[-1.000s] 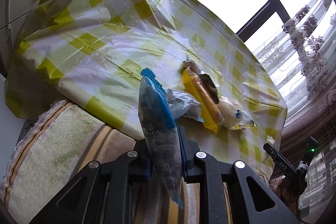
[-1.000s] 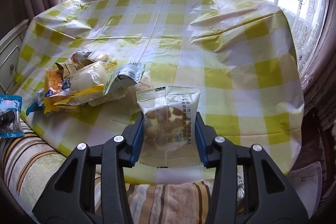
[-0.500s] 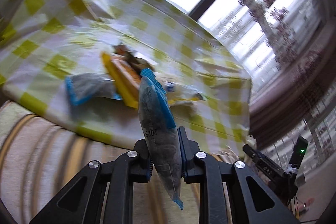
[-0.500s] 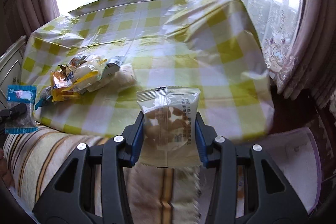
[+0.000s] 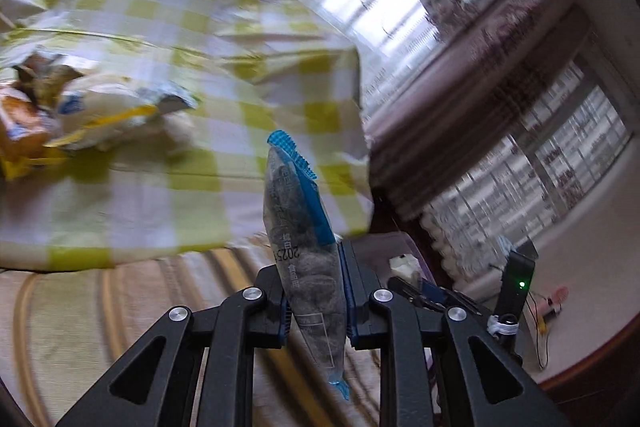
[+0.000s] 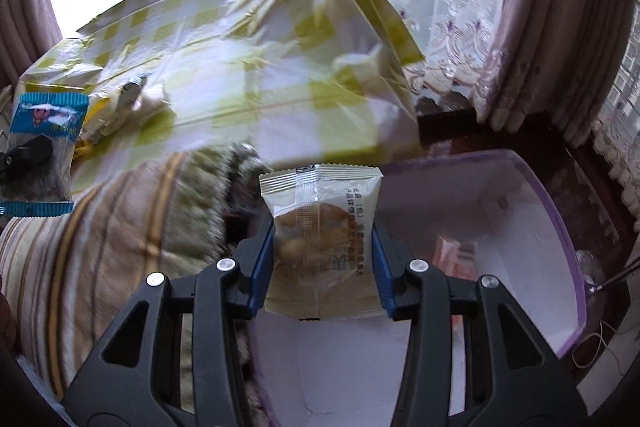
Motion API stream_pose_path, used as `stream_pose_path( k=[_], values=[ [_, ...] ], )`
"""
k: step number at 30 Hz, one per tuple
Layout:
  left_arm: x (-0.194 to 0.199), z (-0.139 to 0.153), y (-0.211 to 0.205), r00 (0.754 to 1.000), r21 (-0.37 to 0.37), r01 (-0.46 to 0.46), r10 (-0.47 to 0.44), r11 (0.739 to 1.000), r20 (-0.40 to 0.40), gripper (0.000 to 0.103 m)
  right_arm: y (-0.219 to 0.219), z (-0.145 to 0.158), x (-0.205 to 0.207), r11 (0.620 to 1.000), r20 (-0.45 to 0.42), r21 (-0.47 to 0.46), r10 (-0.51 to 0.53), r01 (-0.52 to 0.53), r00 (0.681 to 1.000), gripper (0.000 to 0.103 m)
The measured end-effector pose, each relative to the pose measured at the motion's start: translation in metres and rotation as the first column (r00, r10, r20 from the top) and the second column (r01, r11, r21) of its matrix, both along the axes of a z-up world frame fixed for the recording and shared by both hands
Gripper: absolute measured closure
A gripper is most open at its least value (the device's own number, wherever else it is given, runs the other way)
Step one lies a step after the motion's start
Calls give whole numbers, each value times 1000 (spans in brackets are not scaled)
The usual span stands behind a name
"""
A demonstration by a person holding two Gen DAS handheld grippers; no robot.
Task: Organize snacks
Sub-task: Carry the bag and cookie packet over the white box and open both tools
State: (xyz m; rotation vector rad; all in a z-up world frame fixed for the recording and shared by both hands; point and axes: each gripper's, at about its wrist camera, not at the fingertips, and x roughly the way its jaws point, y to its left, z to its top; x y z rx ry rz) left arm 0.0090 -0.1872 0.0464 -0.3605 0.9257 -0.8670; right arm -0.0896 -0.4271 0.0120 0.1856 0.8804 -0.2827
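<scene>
Checked table [image 6: 248, 39] now behind; a bin [image 6: 532, 195] appears, jaws still clamping both packets.

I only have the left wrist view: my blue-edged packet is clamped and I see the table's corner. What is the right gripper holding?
Observer: The right gripper is shut on a pale cookie packet.
Operator: Where does it point?
Observer: At a purple-rimmed bin, white inside, beside the table.
Operator: Is the bin empty?
Observer: No, something pinkish lies inside; it is too blurred to name.
Operator: Can you see my packet?
Observer: Yes, the blue-edged packet shows at the left edge, in the left gripper.
</scene>
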Motion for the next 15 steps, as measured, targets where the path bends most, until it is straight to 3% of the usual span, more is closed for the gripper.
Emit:
stream_pose_path(
  k=[10,15],
  values=[
    [-25,-2,-64,981,27,196,-196,980,-9,81,-25,-16,-19,997,-62,29,-66,68,996,54],
    [-30,-4,-70,975,27,220,-219,975,-21,55,-22,-17,-20,998,-68,5,-67,67,995,31]
  ],
)
